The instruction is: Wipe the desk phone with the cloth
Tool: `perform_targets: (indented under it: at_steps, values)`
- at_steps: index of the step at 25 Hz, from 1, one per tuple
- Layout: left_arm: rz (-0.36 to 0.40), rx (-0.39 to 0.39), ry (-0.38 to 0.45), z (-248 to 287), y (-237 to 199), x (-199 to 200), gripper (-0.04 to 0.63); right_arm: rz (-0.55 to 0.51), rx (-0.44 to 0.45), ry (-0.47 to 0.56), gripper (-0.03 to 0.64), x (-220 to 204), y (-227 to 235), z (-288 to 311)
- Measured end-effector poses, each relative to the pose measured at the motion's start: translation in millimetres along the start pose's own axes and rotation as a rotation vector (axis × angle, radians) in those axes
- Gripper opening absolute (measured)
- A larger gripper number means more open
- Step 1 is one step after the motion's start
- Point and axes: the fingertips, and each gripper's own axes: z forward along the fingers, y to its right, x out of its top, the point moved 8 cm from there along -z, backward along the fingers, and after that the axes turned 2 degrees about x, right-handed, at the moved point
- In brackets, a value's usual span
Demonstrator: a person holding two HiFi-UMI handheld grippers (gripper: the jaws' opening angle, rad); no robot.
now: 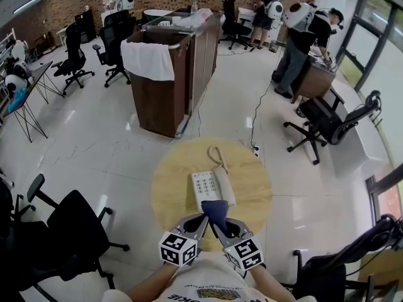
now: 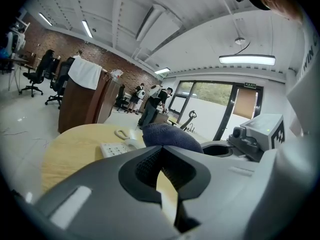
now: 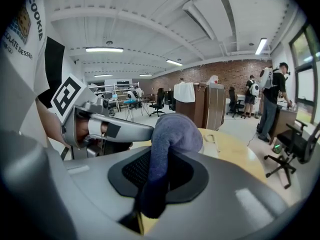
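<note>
Pre-wipe step, I'd judge: R claw [image 1: 220, 224] is pinching the dark blue cloth [image 1: 214, 211], bunched just over the bench's [image 1: 170, 197] near edge, short of the desk phone [image 1: 214, 190] sitting mid-bench. L claw [image 1: 200, 223] is pressed together, tips nudging the cloth. Both are angling inward, converging. Next: bringing cloth onto keypad [image 1: 204, 184] w/ light pressure.
</note>
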Motion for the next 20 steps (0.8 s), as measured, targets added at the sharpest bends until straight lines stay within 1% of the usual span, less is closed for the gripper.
perform_targets:
  at_steps: [7,11,14,20]
  values:
    - [-0.009,-0.020,0.019,4.0,-18.7,9.7,-0.008,-0.047,0.007,-0.020,0.069,21.5,21.1,29.9]
    - [-0.009,-0.028,0.024,5.7,-23.1,10.4,-0.008,-0.119,0.022,-0.060,0.069,38.3,42.0,46.7]
    - [-0.009,-0.029,0.030,6.2,-26.4,13.1,-0.008,-0.168,0.021,-0.070,0.069,54.5,55.8,58.3]
    - [-0.018,-0.013,0.061,6.3,-27.1,17.0,-0.008,-0.176,0.050,-0.081,0.069,74.9,77.9,80.9]
